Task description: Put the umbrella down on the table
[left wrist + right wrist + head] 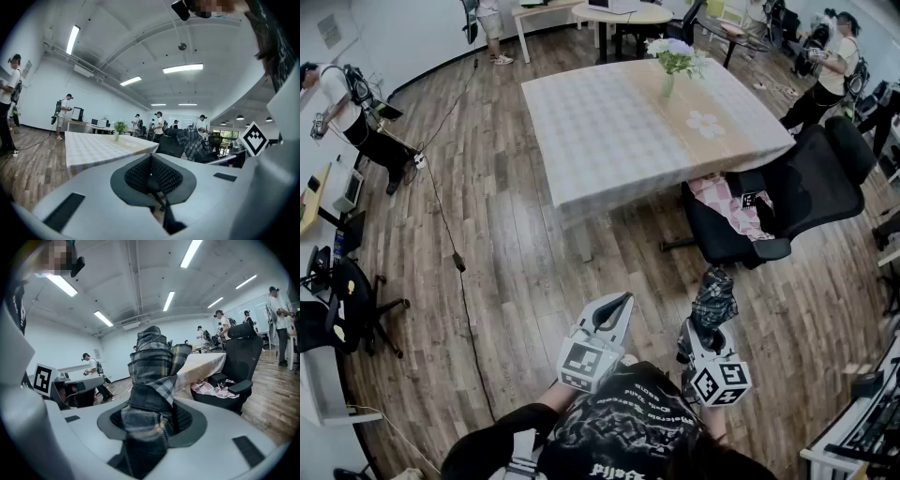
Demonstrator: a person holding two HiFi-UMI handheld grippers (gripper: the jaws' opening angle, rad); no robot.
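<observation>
Umbrella point(713, 298), one only, folded and plaid, stood up out of my right gripper point(701, 330), whose jaws pinched its lower end; it hung over the wood floor point(506, 281), well short of the one table point(609, 141). My left gripper point(615, 311), the second of the two, had its jaws pressed together on nothing. One vase point(667, 86) on the table held a bunch of flowers point(675, 52), one black chair point(811, 178) carried a pink cloth point(727, 202) on its seat, and the lettering on my shirt point(619, 422) was too small to read.
</observation>
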